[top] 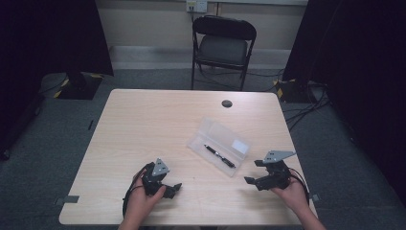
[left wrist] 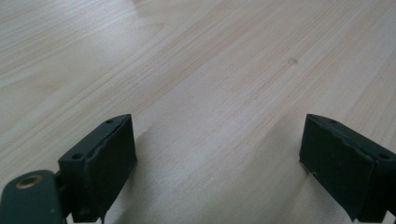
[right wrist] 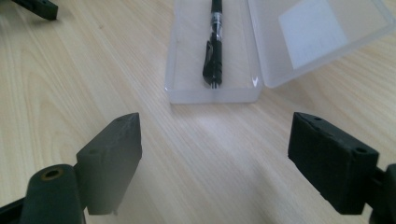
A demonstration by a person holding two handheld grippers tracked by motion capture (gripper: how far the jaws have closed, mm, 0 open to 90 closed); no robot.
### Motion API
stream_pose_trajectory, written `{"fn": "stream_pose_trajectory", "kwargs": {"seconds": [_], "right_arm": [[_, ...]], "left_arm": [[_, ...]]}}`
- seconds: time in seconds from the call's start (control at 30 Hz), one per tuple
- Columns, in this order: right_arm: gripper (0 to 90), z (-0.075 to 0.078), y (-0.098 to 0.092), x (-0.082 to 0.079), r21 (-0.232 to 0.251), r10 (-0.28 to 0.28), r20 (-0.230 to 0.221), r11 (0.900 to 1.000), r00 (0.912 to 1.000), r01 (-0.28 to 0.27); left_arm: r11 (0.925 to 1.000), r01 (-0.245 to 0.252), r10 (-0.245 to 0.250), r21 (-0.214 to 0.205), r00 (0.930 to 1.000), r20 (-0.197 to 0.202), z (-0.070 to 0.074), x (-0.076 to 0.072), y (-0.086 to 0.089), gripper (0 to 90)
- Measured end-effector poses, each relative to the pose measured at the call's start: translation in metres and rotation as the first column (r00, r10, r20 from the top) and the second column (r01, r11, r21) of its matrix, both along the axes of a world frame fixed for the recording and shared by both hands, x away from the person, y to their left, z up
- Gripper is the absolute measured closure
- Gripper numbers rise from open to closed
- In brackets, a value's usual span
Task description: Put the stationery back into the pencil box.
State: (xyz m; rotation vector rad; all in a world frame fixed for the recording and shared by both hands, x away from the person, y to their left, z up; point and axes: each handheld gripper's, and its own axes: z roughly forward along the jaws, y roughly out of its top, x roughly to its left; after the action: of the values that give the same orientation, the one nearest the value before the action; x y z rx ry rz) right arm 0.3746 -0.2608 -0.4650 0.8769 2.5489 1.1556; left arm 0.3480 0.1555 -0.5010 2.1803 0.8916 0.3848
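Your left gripper [top: 168,188] and right gripper [top: 254,171] both rest near the table's [top: 143,124] front edge, jaws wide and empty, the pen [top: 219,156] lying in the open clear case [top: 218,145] toward the right edge

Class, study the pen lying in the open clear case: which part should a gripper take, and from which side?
Probably the pen mid-barrel, from straight above, jaws across its width. It lies flat inside the case, whose low walls block a sideways approach; the lid is folded open.
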Motion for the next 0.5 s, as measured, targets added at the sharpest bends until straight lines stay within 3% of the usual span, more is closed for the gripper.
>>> {"fn": "stream_pose_trajectory", "kwargs": {"seconds": [0.5], "right_arm": [[16.5, -0.025, -0.018, 0.001, -0.034, -0.044, -0.002, 0.9984, 0.9990, 0.044]], "left_arm": [[1.0000, 0.004, -0.004, 0.004, 1.0000, 0.002, 0.000, 0.000, 0.000, 10.1]]}}
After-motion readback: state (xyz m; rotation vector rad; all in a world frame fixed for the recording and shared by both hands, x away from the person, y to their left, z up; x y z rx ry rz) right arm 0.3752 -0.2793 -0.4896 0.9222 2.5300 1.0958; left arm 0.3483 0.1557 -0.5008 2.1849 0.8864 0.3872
